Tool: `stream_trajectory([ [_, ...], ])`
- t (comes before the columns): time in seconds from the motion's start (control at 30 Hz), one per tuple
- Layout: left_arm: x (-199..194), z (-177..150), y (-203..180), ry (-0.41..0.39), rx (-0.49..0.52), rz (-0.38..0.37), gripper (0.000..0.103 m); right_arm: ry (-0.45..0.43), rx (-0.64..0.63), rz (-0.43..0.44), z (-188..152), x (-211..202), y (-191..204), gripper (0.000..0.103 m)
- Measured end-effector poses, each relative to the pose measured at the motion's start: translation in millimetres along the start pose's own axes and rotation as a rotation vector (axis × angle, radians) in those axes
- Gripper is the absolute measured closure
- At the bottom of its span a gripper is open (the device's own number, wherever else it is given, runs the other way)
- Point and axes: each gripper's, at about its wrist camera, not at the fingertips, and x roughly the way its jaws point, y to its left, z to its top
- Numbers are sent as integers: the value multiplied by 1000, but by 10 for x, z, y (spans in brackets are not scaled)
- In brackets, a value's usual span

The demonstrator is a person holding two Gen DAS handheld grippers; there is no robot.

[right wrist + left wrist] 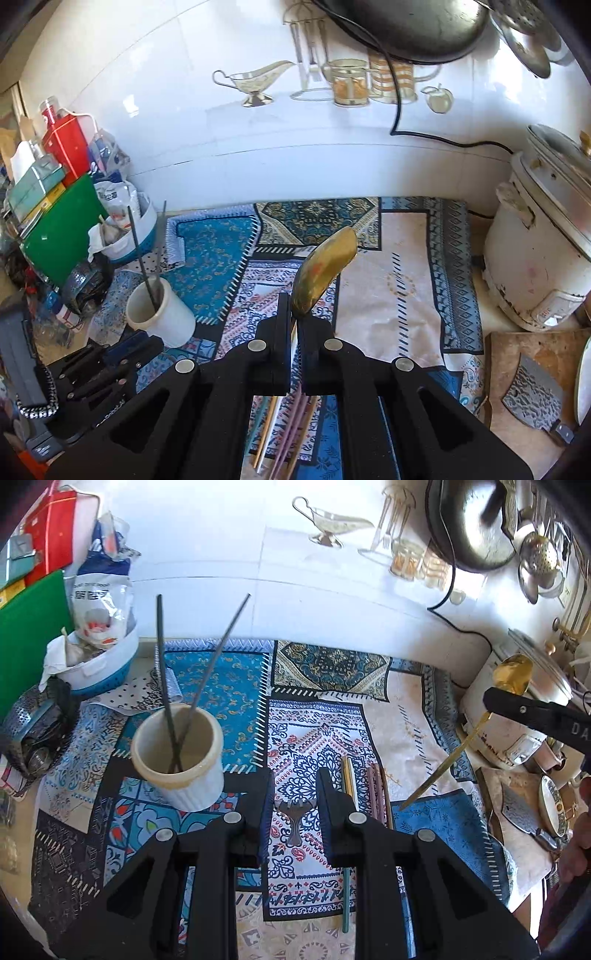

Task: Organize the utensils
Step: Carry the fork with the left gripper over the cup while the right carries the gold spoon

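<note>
You are holding the long golden metal spoon [325, 273] clenched in the right tongs [295, 321], lifted at frame centre, probably for the white ribbed ceramic cup [160, 314] at left; your left tongs [293, 794] are hanging released.

Your left wrist view looks down and forward from close above the patterned cloth [314, 716] on the desk, toward the tiled wall. Your right wrist view faces the same wall from farther right. Both share the cloth and the white cup [181, 753] [162, 314].
</note>
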Motion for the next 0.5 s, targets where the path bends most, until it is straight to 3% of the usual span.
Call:
stream_trajectory([
  [0.5, -753, 414, 386, -186, -58, 45, 82, -59, -81, 81, 264, -12, 527, 100],
])
